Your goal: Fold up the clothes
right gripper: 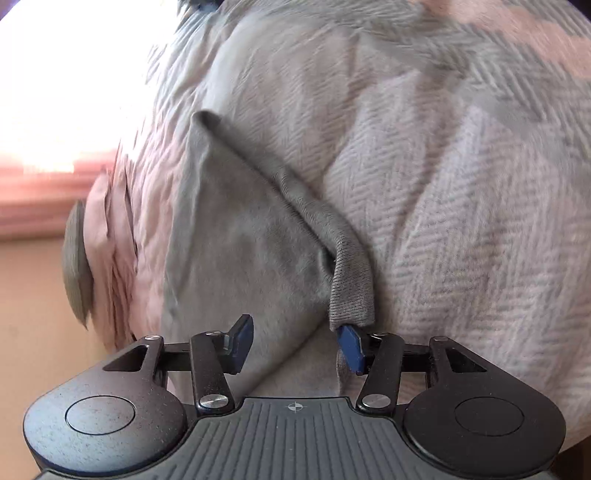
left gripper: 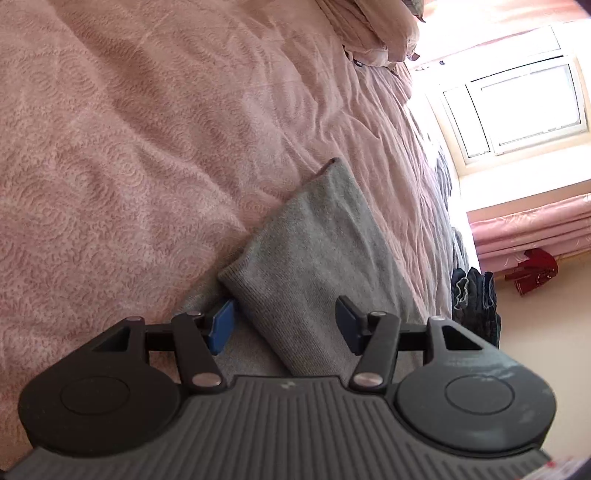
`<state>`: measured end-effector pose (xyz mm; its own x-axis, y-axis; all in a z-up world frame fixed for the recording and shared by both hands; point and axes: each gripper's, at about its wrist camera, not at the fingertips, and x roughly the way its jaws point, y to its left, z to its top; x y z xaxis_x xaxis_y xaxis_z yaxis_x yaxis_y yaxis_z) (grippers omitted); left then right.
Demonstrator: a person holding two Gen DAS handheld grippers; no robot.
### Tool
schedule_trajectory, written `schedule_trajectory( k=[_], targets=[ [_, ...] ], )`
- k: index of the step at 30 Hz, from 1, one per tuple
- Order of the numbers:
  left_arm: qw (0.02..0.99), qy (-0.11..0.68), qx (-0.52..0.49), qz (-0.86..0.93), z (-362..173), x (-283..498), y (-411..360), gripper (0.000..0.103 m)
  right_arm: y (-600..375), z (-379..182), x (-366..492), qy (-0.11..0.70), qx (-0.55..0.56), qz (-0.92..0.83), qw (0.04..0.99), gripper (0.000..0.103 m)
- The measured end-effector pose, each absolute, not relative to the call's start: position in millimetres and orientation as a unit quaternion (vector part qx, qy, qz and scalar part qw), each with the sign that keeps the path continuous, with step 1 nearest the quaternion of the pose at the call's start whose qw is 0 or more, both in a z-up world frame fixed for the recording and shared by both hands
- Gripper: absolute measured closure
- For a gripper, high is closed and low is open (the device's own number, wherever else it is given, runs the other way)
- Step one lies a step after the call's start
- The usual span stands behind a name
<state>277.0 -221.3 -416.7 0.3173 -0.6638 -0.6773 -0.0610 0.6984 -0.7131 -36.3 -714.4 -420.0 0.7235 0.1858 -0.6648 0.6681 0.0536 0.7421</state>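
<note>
I've laid the grey garment (left gripper: 314,251) on the bed (left gripper: 110,147); both my grippers (left gripper: 284,328) (right gripper: 295,345) stand apart, gripping nothing. Next I regrip its edge for another fold.

pink bedspread (left gripper: 129,155), bright window (left gripper: 517,107), pink curtain (left gripper: 532,229), red cloth (left gripper: 535,273).

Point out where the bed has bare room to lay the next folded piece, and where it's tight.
Free: the wide pink bedspread left of the grey garment, up to the bunched bedding at the top. Tight: the strip right of the garment, which ends at the bed's edge by the dark clothes. The right wrist view shows only rumpled herringbone cover beside the garment.
</note>
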Motion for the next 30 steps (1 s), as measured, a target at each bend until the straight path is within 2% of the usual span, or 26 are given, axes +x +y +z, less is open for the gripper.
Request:
schedule_trajectory(
  k=[4,8,12,15,20,21,23,24,30],
  targets=[
    [0.738,0.553,-0.320,-0.217,-416,282,-220,0.050,-714,-391,-49,0.301,0.668,-0.202,0.650,0.055],
    [0.732,0.556,-0.324,-0.223,-422,285,-217,0.050,-713,-364,-53,0.292,0.636,-0.188,0.689,0.055],
    [0.733,0.556,-0.319,-0.229,-423,287,-221,0.050,-711,-388,-38,0.287,0.654,-0.189,0.674,0.055],
    [0.731,0.559,-0.310,-0.238,-422,288,-220,0.050,-711,-407,-38,0.318,0.622,-0.247,0.672,0.058],
    [0.729,0.559,-0.311,-0.244,-424,288,-219,0.052,-713,-411,-43,0.293,0.622,-0.256,0.680,0.060],
    [0.730,0.557,-0.312,-0.243,-425,289,-220,0.057,-712,-410,-40,0.293,0.615,-0.256,0.686,0.062],
    [0.743,0.554,-0.289,-0.239,-423,289,-224,0.080,-710,-406,-33,0.306,0.583,-0.262,0.705,0.100],
    [0.750,0.553,-0.275,-0.237,-421,289,-225,0.100,-710,-402,-31,0.317,0.564,-0.269,0.714,0.100],
    [0.772,0.506,-0.245,-0.295,-379,268,-215,0.100,-711,-346,-46,0.283,0.531,-0.225,0.766,0.101]
  ],
)
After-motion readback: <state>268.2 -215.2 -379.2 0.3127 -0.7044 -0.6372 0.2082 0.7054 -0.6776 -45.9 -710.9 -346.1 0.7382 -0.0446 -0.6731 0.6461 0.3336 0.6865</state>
